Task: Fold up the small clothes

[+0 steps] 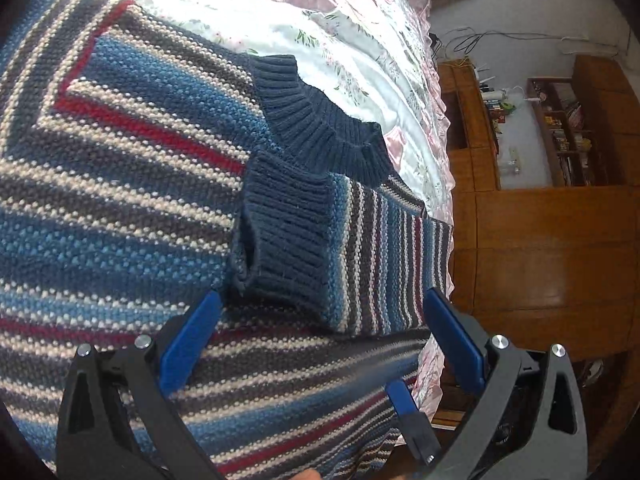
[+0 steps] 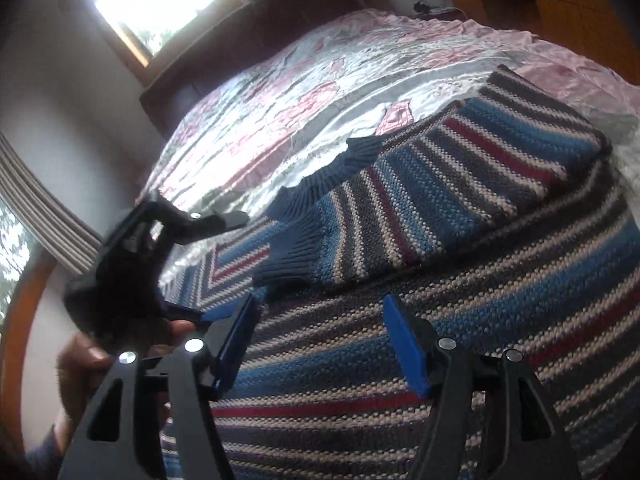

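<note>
Bedroom, quilted floral bedspread (image 1: 340,40): a striped knit sweater (image 1: 120,200) lies flat on it, both sleeves (image 1: 360,248) already folded across the chest. Left gripper (image 1: 320,312) and right gripper (image 2: 320,316) hover over the lower body, jaws spread wide, gripping nothing. Likely next: pinch the hem and fold upward.

A knitted sweater (image 1: 120,168) striped in blue, grey, cream and red is spread flat on a bed. Both sleeves are folded in across the body, and their navy ribbed cuffs (image 1: 288,236) lie just below the navy ribbed collar (image 1: 320,120).
</note>
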A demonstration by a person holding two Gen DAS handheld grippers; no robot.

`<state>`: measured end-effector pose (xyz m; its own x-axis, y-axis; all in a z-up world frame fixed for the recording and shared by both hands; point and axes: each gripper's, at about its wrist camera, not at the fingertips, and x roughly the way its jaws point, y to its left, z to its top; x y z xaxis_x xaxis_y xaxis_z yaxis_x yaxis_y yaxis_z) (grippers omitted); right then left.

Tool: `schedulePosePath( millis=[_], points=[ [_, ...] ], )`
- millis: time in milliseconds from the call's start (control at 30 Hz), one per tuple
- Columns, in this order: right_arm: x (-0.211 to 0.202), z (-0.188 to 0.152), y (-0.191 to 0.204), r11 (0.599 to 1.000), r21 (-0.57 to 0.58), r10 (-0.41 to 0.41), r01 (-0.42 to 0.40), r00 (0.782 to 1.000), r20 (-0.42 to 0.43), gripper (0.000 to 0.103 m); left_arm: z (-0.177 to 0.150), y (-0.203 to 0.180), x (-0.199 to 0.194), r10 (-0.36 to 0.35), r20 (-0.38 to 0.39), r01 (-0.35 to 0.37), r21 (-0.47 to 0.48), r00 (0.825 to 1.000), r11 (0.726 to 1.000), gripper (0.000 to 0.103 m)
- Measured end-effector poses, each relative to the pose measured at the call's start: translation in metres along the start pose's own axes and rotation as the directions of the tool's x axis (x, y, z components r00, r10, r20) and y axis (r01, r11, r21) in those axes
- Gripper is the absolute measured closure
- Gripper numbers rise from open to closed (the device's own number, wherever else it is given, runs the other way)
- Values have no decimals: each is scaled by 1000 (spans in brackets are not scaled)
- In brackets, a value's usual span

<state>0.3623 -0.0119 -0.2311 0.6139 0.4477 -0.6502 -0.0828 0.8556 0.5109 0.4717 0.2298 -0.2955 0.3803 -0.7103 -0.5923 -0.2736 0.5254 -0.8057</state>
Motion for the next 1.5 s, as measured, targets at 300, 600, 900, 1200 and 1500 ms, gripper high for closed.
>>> schedulePosePath(
  millis=[300, 600, 900, 1200, 1500],
  points=[
    [-16, 6, -12, 994, -10, -106, 107, 993, 55, 28, 16, -5, 31, 92, -58, -91, 18, 994, 996, 25],
    [-24, 6, -13, 990, -54, -125, 129, 989, 76, 28, 12, -14, 22, 192, 4, -191, 107, 981, 976, 95],
    [-25, 3, -6, 987, -79, -132, 139, 988, 85, 28, 26, -34, -15, 191, 70, -201, 186, 979, 962, 96],
    [-21, -1, -2, 986, -94, -131, 138, 989, 74, 28, 40, 12, -40, 225, 57, -231, 139, 973, 963, 96],
    [-18, 0, -4, 987, -90, -124, 130, 990, 65, 28, 36, 41, -28, 261, 29, -263, 127, 965, 956, 90]
  ],
)
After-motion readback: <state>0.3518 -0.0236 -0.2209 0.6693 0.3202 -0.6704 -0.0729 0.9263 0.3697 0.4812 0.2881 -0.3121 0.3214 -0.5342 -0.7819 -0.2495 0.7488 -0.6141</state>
